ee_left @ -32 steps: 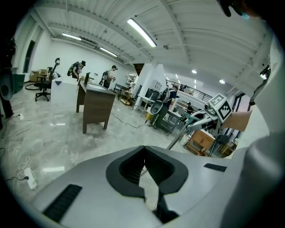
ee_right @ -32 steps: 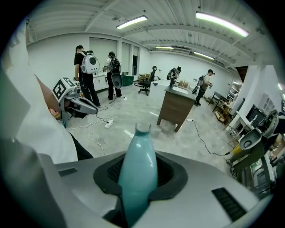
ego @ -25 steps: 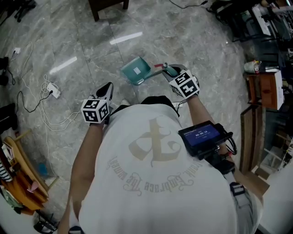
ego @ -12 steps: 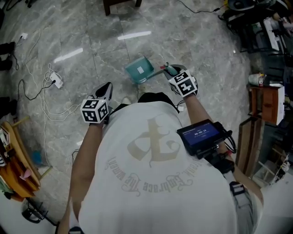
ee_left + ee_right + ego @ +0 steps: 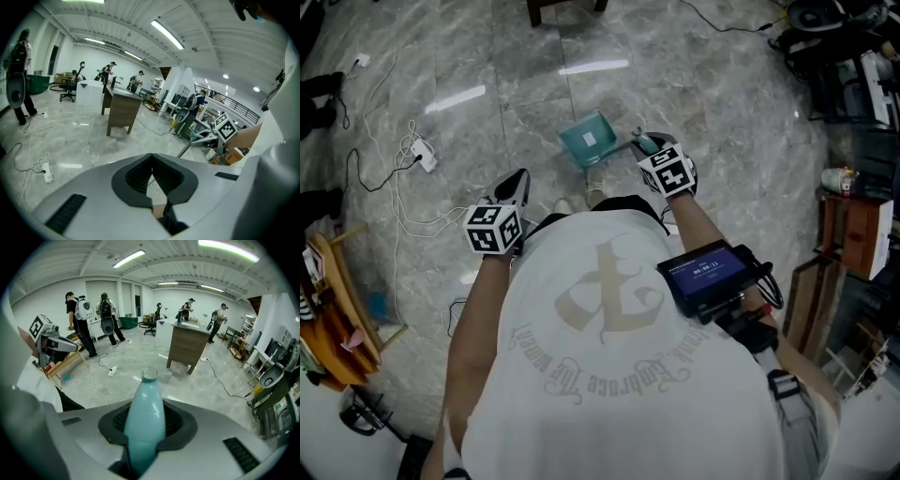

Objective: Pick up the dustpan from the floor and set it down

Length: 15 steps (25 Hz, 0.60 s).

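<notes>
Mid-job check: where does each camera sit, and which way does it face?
Head view: on the person's head, facing steeply down at floor and dustpan; shows shirt, left tongs, right tongs.
Left gripper view: on the left tongs, shut and empty, facing across the room toward a desk; shows the right forearm.
Right gripper view: on the right tongs, facing along the gripped dustpan handle toward that desk; shirt at left.
Shared: both gripper views show the desk and the opposite tongs.

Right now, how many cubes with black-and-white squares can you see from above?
2. One cube sits on the left gripper, lower left; the other on the right gripper, nearer the teal dustpan. None seem hidden.
</notes>
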Tool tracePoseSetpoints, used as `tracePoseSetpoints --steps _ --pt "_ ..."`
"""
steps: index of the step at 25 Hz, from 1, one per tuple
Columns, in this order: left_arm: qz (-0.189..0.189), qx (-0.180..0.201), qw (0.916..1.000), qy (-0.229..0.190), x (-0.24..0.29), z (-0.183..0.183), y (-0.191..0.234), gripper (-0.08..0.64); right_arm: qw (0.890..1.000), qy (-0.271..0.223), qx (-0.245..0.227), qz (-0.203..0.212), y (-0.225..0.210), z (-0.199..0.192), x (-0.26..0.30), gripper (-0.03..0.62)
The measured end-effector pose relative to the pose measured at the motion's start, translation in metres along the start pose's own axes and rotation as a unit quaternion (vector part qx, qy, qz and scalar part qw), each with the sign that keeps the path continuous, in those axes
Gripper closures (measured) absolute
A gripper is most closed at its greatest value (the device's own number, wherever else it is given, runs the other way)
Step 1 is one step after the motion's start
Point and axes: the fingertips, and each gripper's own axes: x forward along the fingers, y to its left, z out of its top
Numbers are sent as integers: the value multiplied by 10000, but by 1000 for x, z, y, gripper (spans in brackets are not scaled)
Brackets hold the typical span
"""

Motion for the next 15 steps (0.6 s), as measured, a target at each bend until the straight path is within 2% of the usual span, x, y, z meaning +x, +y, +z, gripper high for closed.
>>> tracePoseSetpoints --steps 6,15 --pt "174 -67 9996 198 10 1 -2 548 9994 18 339 50 -20 -1 24 489" --pt "488 -210 9978 386 39 27 17 548 9987 263 421 106 -63 11 85 488"
